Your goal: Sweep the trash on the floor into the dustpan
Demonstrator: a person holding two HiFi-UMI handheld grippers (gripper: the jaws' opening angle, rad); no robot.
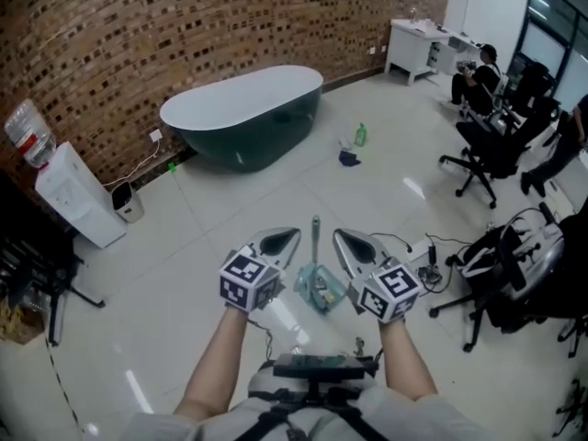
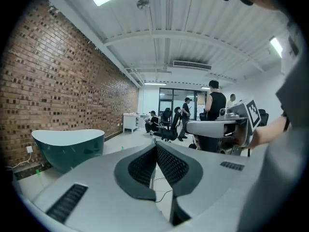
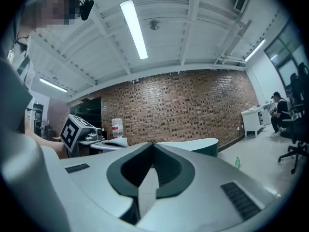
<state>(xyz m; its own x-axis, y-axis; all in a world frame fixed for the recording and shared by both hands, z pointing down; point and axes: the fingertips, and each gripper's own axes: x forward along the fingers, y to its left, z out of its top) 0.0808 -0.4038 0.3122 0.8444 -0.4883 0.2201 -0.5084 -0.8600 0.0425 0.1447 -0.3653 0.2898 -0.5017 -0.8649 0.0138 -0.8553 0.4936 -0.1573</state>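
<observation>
Left gripper (image 1: 290, 236) and right gripper (image 1: 341, 237) are held level, jaws together on nothing, above the dustpan (image 1: 310, 294) on the floor between them, which seemingly holds scraps; part the jaws before descending squarely onto its upright handle (image 1: 315, 237).

The wall (image 1: 184, 26) across the upper left of the head view is red-brown brick, speckled with darker and paler bricks. The bathtub (image 1: 243, 108) below it is dark green outside and white inside. The floor (image 1: 230, 209) is glossy off-white tile. At the left edge the water dispenser (image 1: 78, 196) is white. At lower centre the dustpan (image 1: 320, 288) is pale teal. The left gripper (image 1: 280, 243) and right gripper (image 1: 352, 244) are silver-grey with dark textured pads, and each carries a cube with black-and-white square markers.
</observation>
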